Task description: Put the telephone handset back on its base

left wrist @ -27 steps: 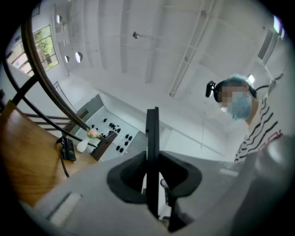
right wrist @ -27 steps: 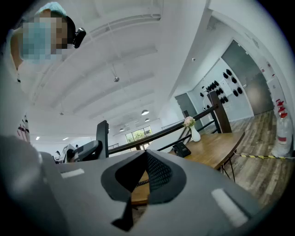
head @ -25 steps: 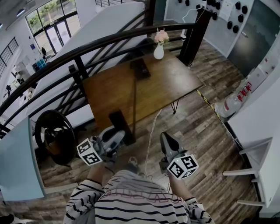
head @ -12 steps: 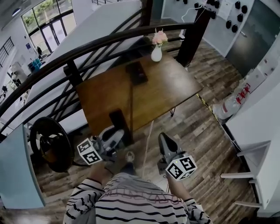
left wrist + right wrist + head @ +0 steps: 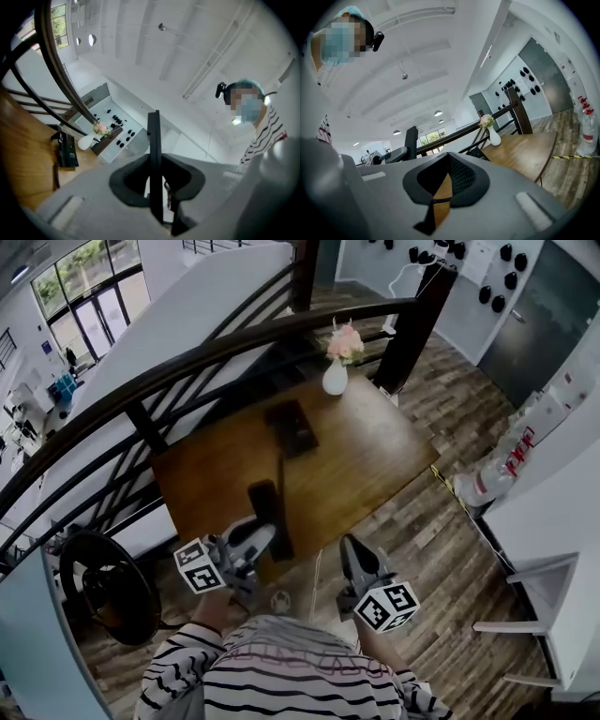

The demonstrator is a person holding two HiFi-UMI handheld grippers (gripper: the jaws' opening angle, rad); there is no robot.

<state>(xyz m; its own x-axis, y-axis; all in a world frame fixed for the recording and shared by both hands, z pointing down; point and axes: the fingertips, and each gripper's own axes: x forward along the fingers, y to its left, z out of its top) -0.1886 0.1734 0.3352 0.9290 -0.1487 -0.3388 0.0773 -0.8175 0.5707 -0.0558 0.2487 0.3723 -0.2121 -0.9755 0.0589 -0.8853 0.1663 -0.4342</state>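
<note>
Left gripper (image 5: 255, 538) nearer table (image 5: 375, 451), handset (image 5: 153, 140) edge-on in its own view.

Nothing legible in any view. The left marker cube (image 5: 199, 566) and right marker cube (image 5: 387, 606) carry only black-and-white square patterns. Red print on the white container (image 5: 487, 479), right of the table (image 5: 375, 446), is too small to read.

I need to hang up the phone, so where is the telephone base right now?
In the head view the telephone base sits on the wooden table, toward its far edge, just this side of the white flower vase.
</note>
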